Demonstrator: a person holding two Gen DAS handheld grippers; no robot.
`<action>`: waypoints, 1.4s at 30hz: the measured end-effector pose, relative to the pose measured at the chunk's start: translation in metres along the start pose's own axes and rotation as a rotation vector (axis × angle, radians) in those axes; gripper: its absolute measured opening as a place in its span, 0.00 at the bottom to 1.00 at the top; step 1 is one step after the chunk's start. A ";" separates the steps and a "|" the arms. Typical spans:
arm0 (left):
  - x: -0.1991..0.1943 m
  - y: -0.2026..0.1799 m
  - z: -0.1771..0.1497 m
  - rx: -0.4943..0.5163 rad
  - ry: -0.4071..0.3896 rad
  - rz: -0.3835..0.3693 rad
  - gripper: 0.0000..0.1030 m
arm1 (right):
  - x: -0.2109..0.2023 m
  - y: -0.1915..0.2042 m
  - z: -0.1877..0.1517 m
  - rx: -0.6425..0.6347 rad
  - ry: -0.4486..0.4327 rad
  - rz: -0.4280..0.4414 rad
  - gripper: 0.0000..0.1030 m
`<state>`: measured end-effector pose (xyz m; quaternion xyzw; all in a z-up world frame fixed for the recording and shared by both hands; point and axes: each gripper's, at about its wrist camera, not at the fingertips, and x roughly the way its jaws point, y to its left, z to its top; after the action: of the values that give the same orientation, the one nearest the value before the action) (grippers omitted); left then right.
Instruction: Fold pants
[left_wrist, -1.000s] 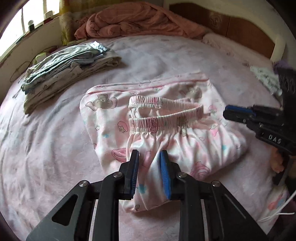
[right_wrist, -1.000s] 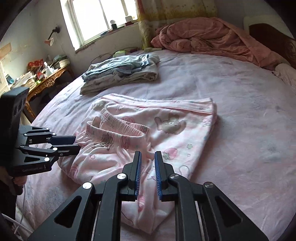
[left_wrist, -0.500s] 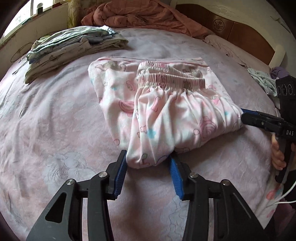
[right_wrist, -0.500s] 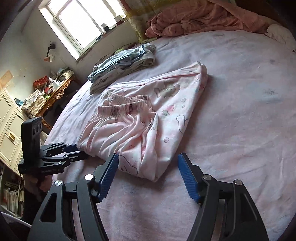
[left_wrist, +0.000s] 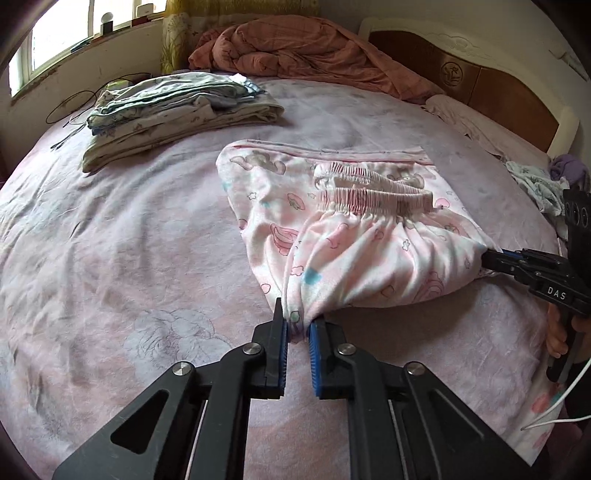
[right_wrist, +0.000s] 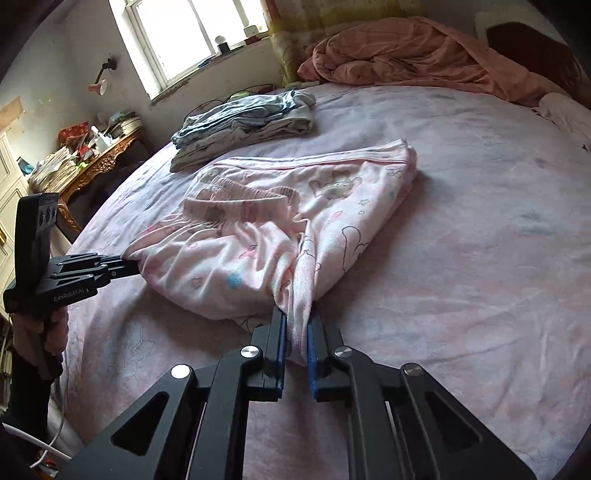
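Note:
Pink printed pants (left_wrist: 369, 236) lie folded on the bed, elastic waistband on top. In the left wrist view my left gripper (left_wrist: 297, 328) is closing its jaws, and the blue pads pinch the near corner of the fabric. Over at the right, my right gripper (left_wrist: 491, 258) bites the other near corner. The right wrist view shows the pants (right_wrist: 258, 229) bunched into a ridge. That ridge runs down between the closing pads of my right gripper (right_wrist: 297, 332). My left gripper (right_wrist: 129, 266) grips the cloth at the left edge there.
A stack of folded clothes (left_wrist: 173, 107) sits at the far left of the bed. A crumpled pink quilt (left_wrist: 314, 48) lies by the headboard (left_wrist: 480, 81). Loose garments (left_wrist: 535, 181) lie at the right edge. A cluttered desk (right_wrist: 85, 158) stands beside the bed. A white cable (left_wrist: 554, 406) trails there.
Half a second ago both grippers stood open around the near edge of the pants. Both have now closed on it, and the cloth bunches up between the pads.

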<state>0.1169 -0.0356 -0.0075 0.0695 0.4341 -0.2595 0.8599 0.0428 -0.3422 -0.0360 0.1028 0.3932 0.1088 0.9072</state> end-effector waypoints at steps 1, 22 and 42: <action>-0.003 -0.002 -0.001 0.004 0.002 0.001 0.09 | -0.003 -0.001 -0.001 0.004 -0.003 -0.002 0.09; -0.063 -0.049 -0.079 0.032 -0.018 0.109 0.70 | -0.064 0.005 -0.052 0.012 0.078 0.000 0.29; 0.029 0.072 0.035 -0.347 0.058 -0.030 0.61 | 0.015 -0.076 0.078 0.218 0.096 0.061 0.62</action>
<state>0.1928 0.0029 -0.0163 -0.0790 0.4979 -0.1912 0.8422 0.1190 -0.4186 -0.0146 0.2074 0.4425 0.0976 0.8670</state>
